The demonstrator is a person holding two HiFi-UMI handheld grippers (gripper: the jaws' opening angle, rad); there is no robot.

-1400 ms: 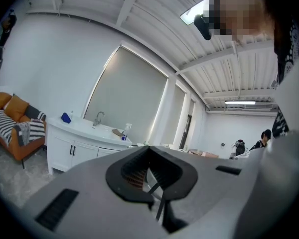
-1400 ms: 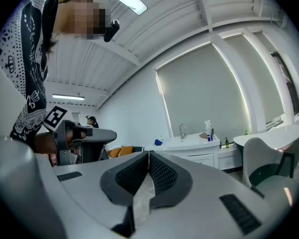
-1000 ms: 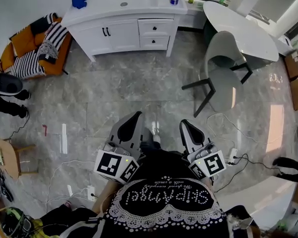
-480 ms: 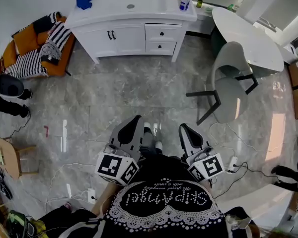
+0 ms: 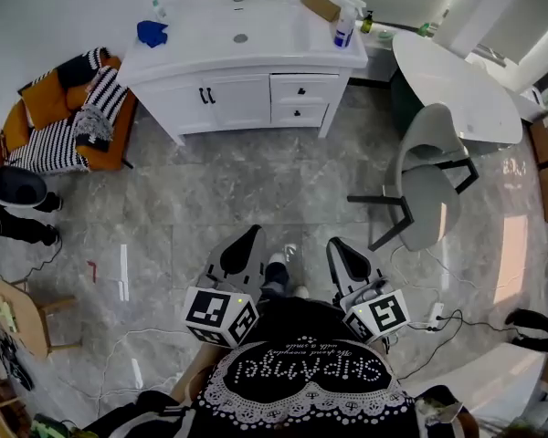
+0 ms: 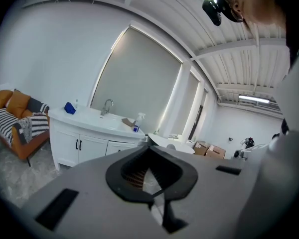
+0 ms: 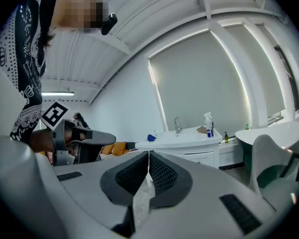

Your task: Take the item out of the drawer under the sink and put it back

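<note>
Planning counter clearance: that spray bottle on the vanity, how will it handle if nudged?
The spray bottle looks tall and narrow, so probably tips if pushed high. It stands near one end of the countertop, so a shove might send it off. Likely light plastic; fill level can't be told.

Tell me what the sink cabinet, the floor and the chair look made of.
White vanity cabinet: likely painted wood or board, smooth satin faces with dark handles. Grey veined floor: polished stone or stone-look tile, with grout lines and glare. Pale grey shell chair: probably moulded plastic on thin black metal legs.
</note>
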